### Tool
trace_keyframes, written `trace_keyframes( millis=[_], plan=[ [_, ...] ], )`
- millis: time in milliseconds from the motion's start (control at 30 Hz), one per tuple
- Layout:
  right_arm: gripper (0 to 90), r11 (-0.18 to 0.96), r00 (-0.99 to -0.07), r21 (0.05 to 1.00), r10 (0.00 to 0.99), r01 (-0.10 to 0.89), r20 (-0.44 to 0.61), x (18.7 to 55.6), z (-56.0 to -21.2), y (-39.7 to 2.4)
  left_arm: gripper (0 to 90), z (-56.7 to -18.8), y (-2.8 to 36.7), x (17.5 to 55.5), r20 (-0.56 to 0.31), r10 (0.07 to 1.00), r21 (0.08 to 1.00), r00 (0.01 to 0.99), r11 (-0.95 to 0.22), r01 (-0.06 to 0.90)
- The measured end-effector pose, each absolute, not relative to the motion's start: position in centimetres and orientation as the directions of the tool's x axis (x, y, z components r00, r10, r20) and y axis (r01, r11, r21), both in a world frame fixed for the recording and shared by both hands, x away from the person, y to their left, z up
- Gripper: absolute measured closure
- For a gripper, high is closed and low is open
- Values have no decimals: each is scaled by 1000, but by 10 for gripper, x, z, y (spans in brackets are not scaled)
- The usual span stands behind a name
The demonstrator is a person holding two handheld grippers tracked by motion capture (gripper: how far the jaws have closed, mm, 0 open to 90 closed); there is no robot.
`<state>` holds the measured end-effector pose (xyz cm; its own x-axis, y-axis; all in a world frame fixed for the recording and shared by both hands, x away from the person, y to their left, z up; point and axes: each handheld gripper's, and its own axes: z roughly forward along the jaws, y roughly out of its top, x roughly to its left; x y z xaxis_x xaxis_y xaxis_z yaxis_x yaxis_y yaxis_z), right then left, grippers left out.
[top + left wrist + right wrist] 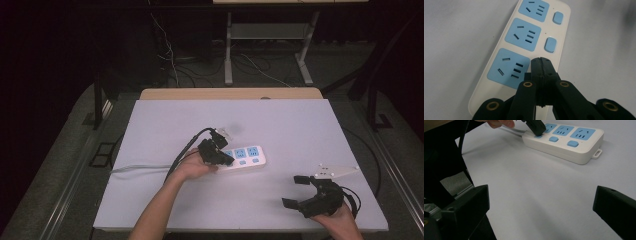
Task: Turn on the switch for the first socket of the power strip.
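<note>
While my left hand-held gripper (pixel 540 60) is clenched with its jaws pressed flat together and nothing between them, its tip rests on the switch (pixel 538 136) of the power strip (pixel 246 156) nearest to the cord end. This white strip with three blue sockets lies flat near the middle of the tabletop (pixel 280 125), and its grey cord (pixel 137 169) runs off to the left edge. My right hand-held gripper (pixel 296 191) waits well apart at the near right corner, released, with the jaws wide and holding nothing.
</note>
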<state>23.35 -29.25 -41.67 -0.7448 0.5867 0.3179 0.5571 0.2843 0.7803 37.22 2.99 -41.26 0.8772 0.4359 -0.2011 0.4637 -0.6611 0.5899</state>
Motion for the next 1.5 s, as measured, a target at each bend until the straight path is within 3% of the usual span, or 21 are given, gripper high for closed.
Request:
trace_keyframes(
  millis=[833, 1333, 1500],
  plan=[
    [2, 279, -740, 779, 591, 561, 321, 235, -418, -295, 892, -412, 44, 375, -257, 460, 651, 850, -568, 504],
    [3, 272, -736, 781, 596, 562, 322, 235, -418, -295, 889, -392, 67, 371, -221, 495, 687, 840, -533, 494],
    [2, 271, -735, 781, 596, 562, 323, 234, -418, -295, 824, -383, 76, 367, -223, 502, 702, 836, -512, 495]
  ],
)
